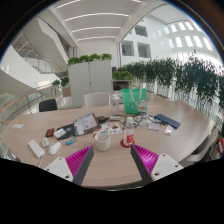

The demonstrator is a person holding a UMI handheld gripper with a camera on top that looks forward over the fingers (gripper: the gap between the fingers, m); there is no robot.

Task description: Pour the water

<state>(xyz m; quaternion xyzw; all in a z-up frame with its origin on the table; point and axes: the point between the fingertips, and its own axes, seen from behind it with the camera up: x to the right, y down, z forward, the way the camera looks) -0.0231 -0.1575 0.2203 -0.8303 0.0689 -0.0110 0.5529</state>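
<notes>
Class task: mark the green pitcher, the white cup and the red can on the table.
green pitcher [133, 100], gripper view, middle of its body
white cup [103, 141], gripper view, its side wall, just ahead of the open fingers
red can [127, 141], gripper view, its side

A cup [104, 141] is sitting on the bench [40, 125] just ahead of the open fingers [77, 163], a can [128, 141] right of it, a pitcher [133, 100] standing beyond.

Bright daylight from windows; strong fisheye bending at edges
</notes>
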